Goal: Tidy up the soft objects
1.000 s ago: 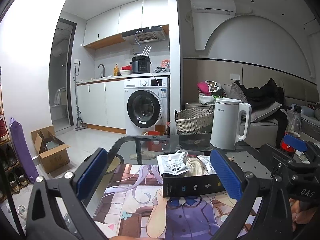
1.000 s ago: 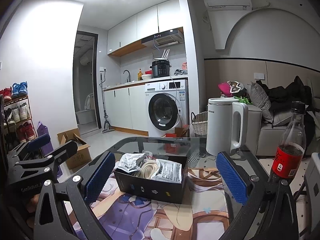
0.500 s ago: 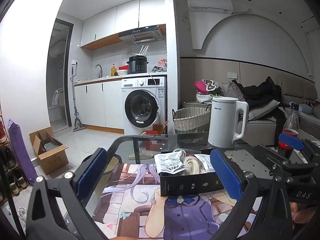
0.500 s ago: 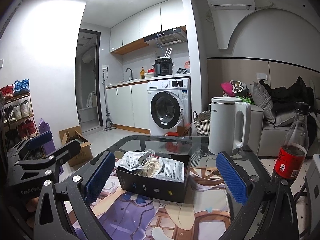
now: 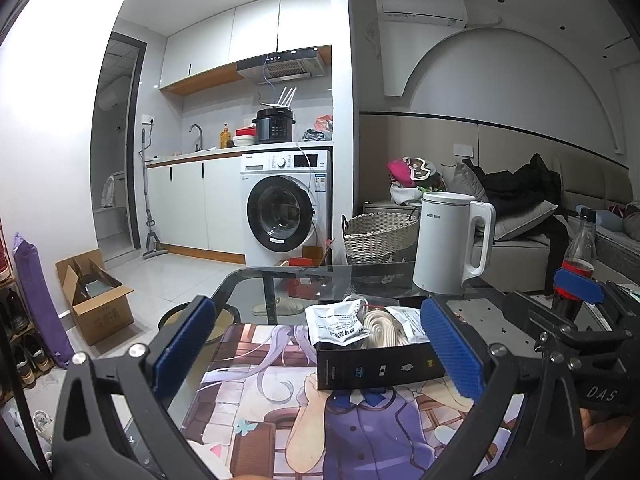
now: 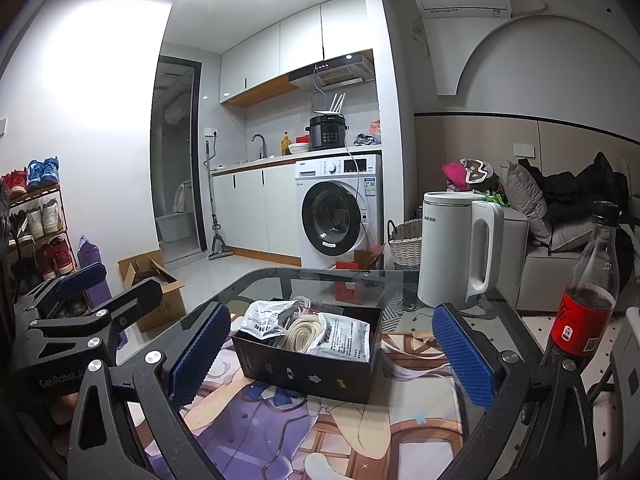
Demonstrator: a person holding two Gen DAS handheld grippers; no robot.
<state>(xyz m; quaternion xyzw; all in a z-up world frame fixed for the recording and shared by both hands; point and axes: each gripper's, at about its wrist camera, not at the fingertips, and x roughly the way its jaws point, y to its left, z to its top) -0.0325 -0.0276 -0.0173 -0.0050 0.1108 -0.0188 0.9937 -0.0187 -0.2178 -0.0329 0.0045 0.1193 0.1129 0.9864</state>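
We hold the left gripper (image 5: 318, 346) and the right gripper (image 6: 330, 348) above the glass table (image 6: 280, 280), both spread wide and empty. The black box (image 6: 308, 368) sits on the printed mat (image 6: 280, 424) just ahead of them, its long side running roughly across the right view, one corner turned toward that camera. Inside it lie silver pouches (image 6: 344, 338) and a coiled cream cord (image 6: 300, 334). A white kettle (image 6: 456, 252) stands behind the box, a cola bottle (image 6: 584, 292) off to the right.
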